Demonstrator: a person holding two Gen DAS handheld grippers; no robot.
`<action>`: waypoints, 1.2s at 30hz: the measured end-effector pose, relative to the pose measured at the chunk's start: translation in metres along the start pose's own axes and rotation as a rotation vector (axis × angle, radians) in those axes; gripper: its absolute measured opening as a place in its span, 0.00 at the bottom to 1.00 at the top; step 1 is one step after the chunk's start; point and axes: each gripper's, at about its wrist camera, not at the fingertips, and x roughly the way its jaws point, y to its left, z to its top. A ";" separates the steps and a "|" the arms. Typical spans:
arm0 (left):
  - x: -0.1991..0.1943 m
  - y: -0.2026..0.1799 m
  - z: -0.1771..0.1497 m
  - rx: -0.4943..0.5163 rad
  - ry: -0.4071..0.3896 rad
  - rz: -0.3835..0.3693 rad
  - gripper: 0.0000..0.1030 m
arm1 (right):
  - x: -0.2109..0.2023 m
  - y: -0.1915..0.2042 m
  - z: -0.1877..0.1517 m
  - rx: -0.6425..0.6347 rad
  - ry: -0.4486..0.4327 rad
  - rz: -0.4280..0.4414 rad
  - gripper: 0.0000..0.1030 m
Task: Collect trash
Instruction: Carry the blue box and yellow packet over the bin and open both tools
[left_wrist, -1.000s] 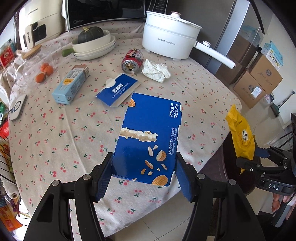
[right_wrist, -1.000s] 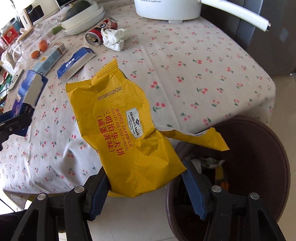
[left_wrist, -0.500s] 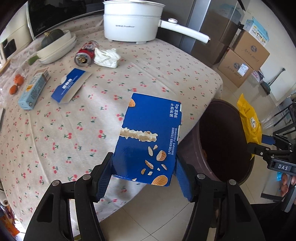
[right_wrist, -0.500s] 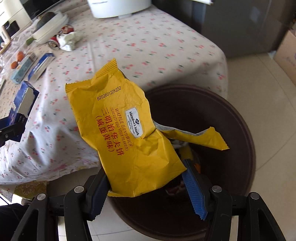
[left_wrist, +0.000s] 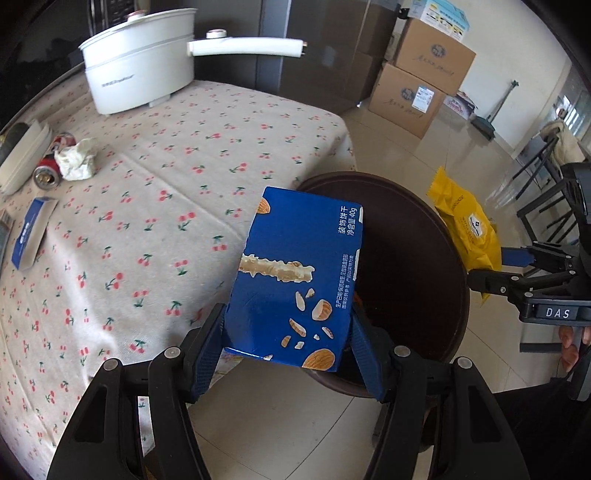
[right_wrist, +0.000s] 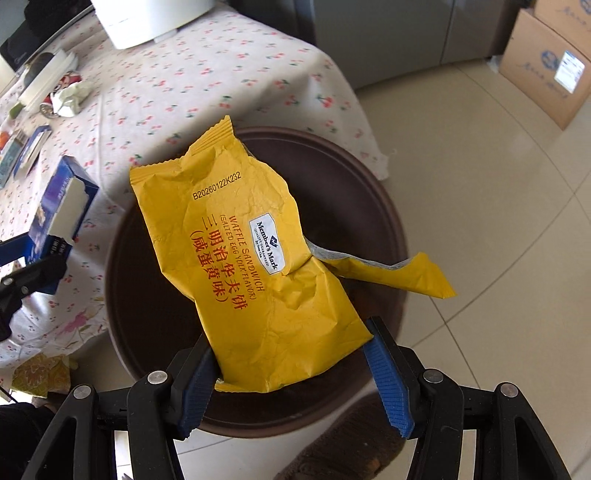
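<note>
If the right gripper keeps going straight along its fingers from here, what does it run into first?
Most likely the dark brown trash bin: the right gripper, shut on the yellow waffle sandwich wrapper, points down over its open mouth, so it would enter the bin. Depth to the rim is unclear.

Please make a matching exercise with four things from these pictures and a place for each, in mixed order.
Things:
1. blue cardboard biscuit box
2. yellow foil snack wrapper
3. crumpled white tissue
4. round dark brown trash bin

Places:
A. on the floor beside the table
B. in the right gripper
C. in the left gripper
D. on the cherry-print tablecloth

Pairs: 1-C, 2-B, 3-D, 4-A
</note>
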 end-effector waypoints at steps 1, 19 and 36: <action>0.003 -0.006 0.001 0.023 0.007 -0.013 0.67 | 0.000 -0.004 -0.001 0.003 0.001 0.000 0.64; 0.000 0.008 -0.005 0.041 -0.004 0.106 0.82 | -0.001 -0.004 -0.001 0.004 -0.004 -0.003 0.68; -0.024 0.055 -0.015 -0.051 -0.019 0.167 0.82 | -0.001 0.027 0.011 -0.039 -0.015 0.004 0.85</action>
